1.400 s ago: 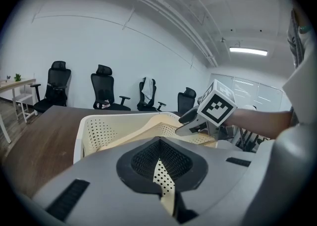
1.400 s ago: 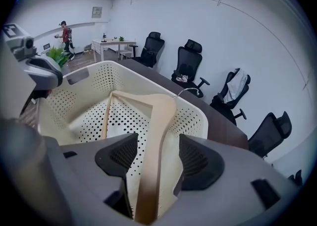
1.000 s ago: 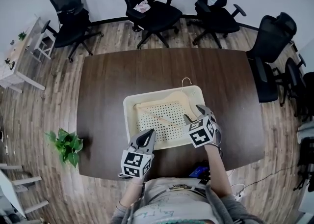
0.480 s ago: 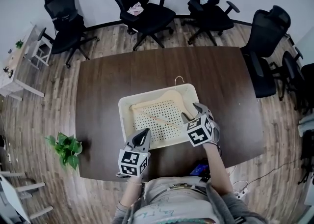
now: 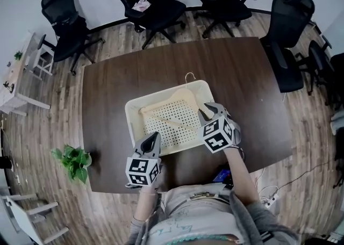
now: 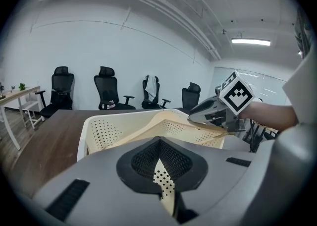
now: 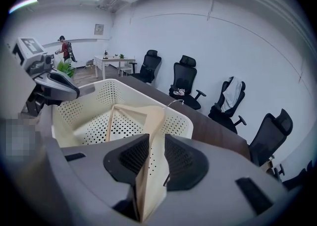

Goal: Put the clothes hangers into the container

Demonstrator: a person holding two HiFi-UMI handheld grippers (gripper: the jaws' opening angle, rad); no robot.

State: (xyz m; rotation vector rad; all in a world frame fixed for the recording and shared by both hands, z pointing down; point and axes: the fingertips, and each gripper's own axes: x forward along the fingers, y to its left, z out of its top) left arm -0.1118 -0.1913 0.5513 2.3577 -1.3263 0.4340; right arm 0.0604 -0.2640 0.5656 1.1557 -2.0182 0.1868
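Inside the basket, rightward, right gripper has just clamped the hanger while left gripper pinches the near rim; next, likely, settling it flat

Hanger is presenting as pale, smooth wood, its hook as thin bright metal. Basket is showing cream plastic, matt and perforated. Table is showing dark wood grain with low sheen. Floor is reading as wood planks.
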